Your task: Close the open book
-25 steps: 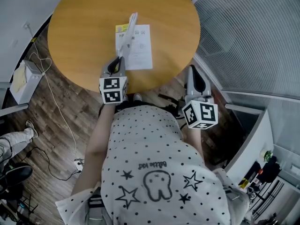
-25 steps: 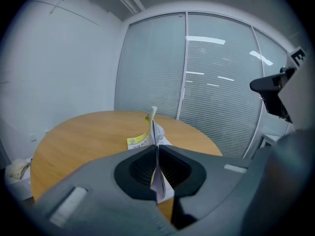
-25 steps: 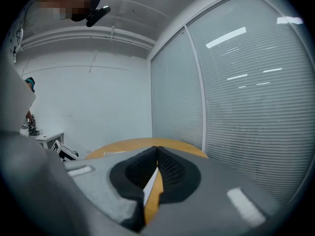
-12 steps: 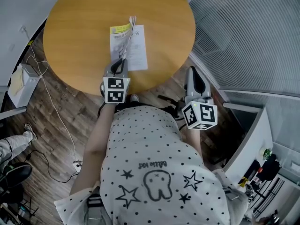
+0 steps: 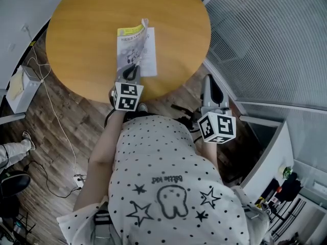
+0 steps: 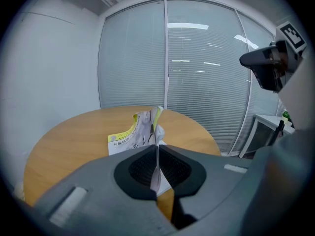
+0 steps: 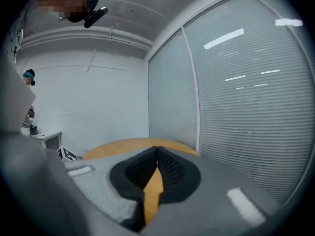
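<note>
Wooden table (image 5: 76, 29) carries the open book (image 5: 136, 50), its long axis running straight away from me. My left gripper (image 5: 132, 71) is at the book's near edge, jaws pinched tight on one thin leaf (image 6: 145, 127) that stands about upright, yellow-headed face turned left and the flat white page (image 5: 149, 61) lying to its right. I judge the leaf must swing rightward, though its lean is hard to read from above. My right gripper (image 5: 210, 80) hangs off the table's near right rim, jaws closed on nothing, well apart from the book, so the left is nearer.
</note>
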The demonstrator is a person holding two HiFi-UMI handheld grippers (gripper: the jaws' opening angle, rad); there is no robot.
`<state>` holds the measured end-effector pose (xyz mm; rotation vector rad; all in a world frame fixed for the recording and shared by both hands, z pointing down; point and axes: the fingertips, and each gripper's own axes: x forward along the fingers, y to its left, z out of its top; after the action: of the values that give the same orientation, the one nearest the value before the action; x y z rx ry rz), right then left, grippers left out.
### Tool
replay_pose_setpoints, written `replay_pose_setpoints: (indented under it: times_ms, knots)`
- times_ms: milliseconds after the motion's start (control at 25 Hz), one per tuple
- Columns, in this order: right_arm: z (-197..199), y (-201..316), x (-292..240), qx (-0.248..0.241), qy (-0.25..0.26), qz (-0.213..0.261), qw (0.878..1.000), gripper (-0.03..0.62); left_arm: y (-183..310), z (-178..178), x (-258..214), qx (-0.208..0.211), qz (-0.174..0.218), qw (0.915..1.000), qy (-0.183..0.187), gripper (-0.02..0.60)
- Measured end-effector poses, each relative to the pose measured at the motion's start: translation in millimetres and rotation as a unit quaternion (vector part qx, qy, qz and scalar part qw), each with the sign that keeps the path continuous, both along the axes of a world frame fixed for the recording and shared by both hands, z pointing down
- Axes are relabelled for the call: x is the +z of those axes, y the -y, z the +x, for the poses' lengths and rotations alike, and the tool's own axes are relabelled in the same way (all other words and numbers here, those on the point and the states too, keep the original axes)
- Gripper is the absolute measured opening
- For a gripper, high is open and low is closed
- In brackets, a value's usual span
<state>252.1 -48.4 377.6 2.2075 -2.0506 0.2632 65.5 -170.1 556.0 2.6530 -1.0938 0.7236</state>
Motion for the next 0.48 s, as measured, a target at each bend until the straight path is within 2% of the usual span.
replay_pose_setpoints:
  times_ms: [280,480]
  knots:
    - [12.8,-9.7,4.6,0.001,0.000,0.004,1.000,0.005,-6.6,7.2,8.8,0.003,0.007,0.9999,0.015,0.021]
    - [18.2,-13.6,9.8,0.003,0.009,0.000,1.000,0.005,-11.1,20.5,19.7,0.030,0.014,0.9985,0.043,0.023]
